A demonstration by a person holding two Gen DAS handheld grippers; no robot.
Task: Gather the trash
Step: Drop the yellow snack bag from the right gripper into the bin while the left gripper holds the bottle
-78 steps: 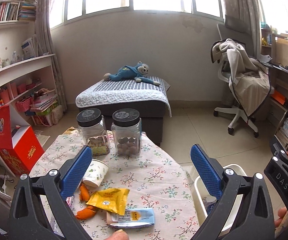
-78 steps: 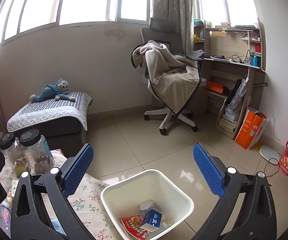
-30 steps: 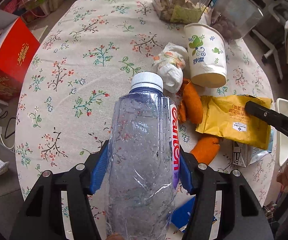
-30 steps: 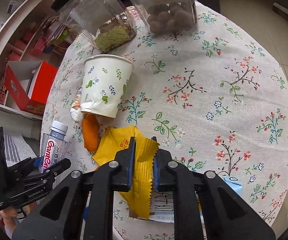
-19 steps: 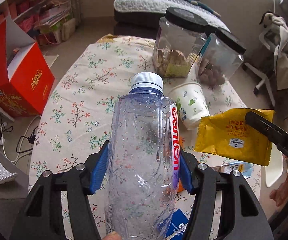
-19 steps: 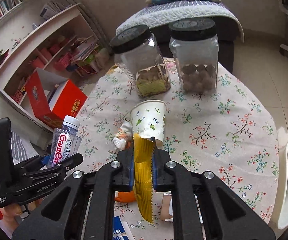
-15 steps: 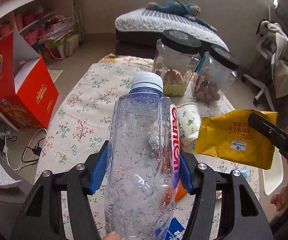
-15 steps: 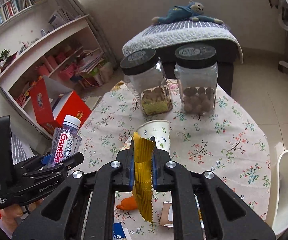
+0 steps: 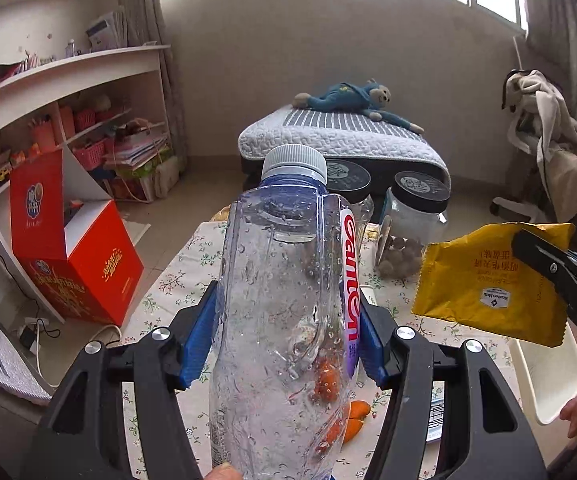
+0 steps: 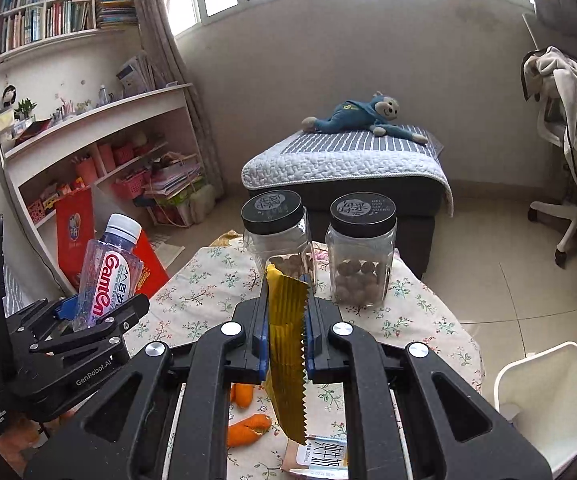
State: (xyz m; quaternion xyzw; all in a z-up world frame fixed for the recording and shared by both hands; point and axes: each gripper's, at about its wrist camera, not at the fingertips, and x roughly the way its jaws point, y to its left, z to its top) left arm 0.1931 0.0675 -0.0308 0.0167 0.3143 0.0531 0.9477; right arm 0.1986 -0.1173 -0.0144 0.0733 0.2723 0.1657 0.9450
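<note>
In the left wrist view, the left gripper (image 9: 284, 336) fills the lower half of the frame, its blue pads pressed against both sides of a clear, crumpled plastic water bottle with a white cap and red lettering (image 9: 284, 300), which stands upright in the centre. At right centre, a flat yellow snack wrapper with a serrated edge (image 9: 492, 280) hangs in the air, pinched at its upper right corner by the black tip of the right gripper (image 9: 556, 268). Behind the bottle a table with a floral cloth (image 9: 176, 280) carries two clear jars with black lids (image 9: 412, 220), and orange peel pieces (image 9: 354, 416) lie at the lower centre (partly seen through the bottle). A red cardboard box (image 9: 76, 252) sits on the floor at left. In the right wrist view, the right gripper (image 10: 286, 332) occupies the lower centre, its pads squeezed onto the yellow wrapper (image 10: 288, 344), seen edge-on and hanging down past the fingers. At lower left the left gripper (image 10: 88, 312) clamps the tilted bottle (image 10: 108, 272) above the table's left side. The jars (image 10: 360, 248) stand at centre, peel pieces (image 10: 248, 428) and a small white carton (image 10: 320, 456) lie at the bottom, and a white plastic bin (image 10: 544, 392) sits on the floor at lower right.
</note>
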